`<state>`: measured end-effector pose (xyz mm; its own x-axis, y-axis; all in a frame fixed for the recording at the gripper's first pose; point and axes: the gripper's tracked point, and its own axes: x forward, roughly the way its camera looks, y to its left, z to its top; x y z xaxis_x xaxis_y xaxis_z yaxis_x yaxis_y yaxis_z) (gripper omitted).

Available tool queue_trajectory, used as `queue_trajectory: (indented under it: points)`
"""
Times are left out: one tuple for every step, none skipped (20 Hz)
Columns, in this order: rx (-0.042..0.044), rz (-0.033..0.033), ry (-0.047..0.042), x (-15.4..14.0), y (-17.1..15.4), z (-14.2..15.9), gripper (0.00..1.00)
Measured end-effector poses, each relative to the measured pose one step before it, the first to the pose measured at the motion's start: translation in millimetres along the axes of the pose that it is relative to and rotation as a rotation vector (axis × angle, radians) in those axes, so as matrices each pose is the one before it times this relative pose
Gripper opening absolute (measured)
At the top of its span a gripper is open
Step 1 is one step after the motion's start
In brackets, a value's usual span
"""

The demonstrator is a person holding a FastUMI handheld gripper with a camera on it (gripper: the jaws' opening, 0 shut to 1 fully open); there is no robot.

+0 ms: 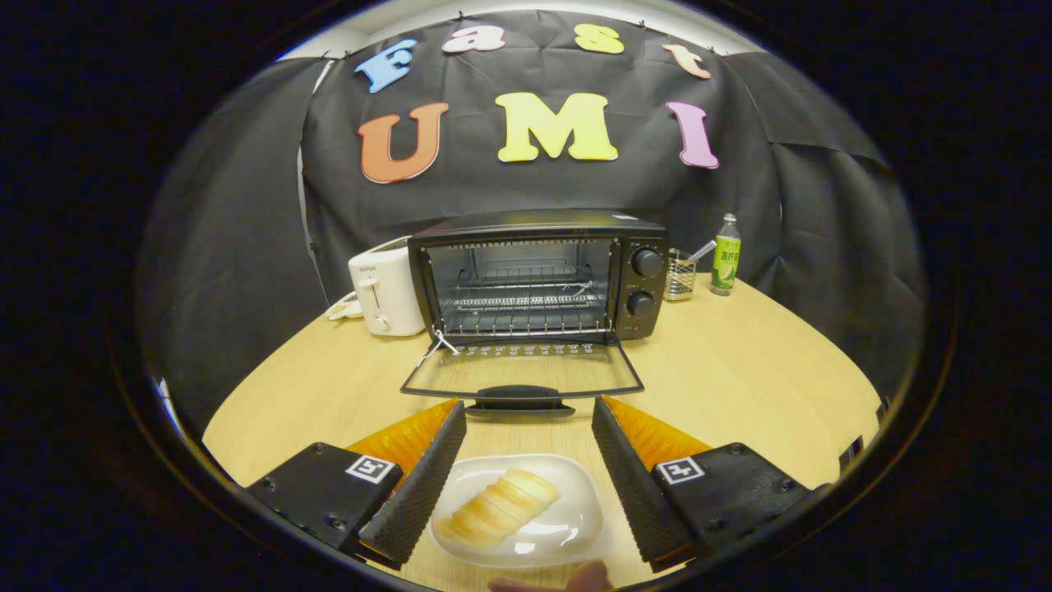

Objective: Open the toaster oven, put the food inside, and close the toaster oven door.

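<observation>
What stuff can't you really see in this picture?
- Plate edges: tucked behind the fingers of the open hand-held gripper, which sits around it; touching or not, unclear.
- Toaster oven knob markings: too small.
- Mesh cup contents: too small.
- White toaster: one side hidden behind the oven.
- Hand: cut off below the plate.

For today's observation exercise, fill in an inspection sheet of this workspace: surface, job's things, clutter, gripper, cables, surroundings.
Surface: light wooden table, bare ahead of the oven door.
Job's things: black toaster oven with glass door folded down open, wire rack inside; white rectangular plate carrying pale sliced bread.
Clutter: white pop-up toaster, wire mesh holder, green-labelled bottle.
Gripper: gripper open, fingers either side of the plate, not pressing it.
Cables: white cord beside the pop-up toaster.
Surroundings: black cloth wall; a fingertip near the plate.
</observation>
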<state>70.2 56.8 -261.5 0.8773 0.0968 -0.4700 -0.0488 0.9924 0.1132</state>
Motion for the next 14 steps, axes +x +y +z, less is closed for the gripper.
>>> queue_trajectory:
  points:
    - [0.01688,-0.00521,-0.00254,-8.27,0.33,-6.37,1.0]
    - [0.01824,-0.00113,0.01186,-4.73,1.92,-8.79,1.0]
    - [0.01808,0.00816,0.01858,-4.32,3.59,-10.81,1.0]
    - [0.0168,0.00706,0.01781,-1.83,2.95,-7.98,1.0]
    - [0.01291,-0.00291,0.0148,-0.27,-0.26,-7.77,1.0]
    - [0.01098,-0.00397,0.01444,0.65,0.35,-6.96,1.0]
    - [0.01073,-0.00505,0.01674,1.09,0.79,-7.46,1.0]
    - [0.00885,-0.00984,0.01807,1.62,0.14,-7.77,1.0]
    - [0.00651,-0.01544,0.02164,3.01,-1.06,-8.17,1.0]
    - [0.00692,-0.0045,0.02226,3.5,0.74,-6.72,1.0]
    - [0.00548,0.00216,0.0207,4.2,2.36,-7.27,1.0]
    - [0.00664,-0.00209,0.01795,3.6,0.34,-4.18,1.0]
    - [0.00721,-0.00387,0.01295,3.65,-0.39,-3.62,0.99]
    - [0.00861,-0.00833,0.01051,3.36,-1.48,-2.69,0.98]
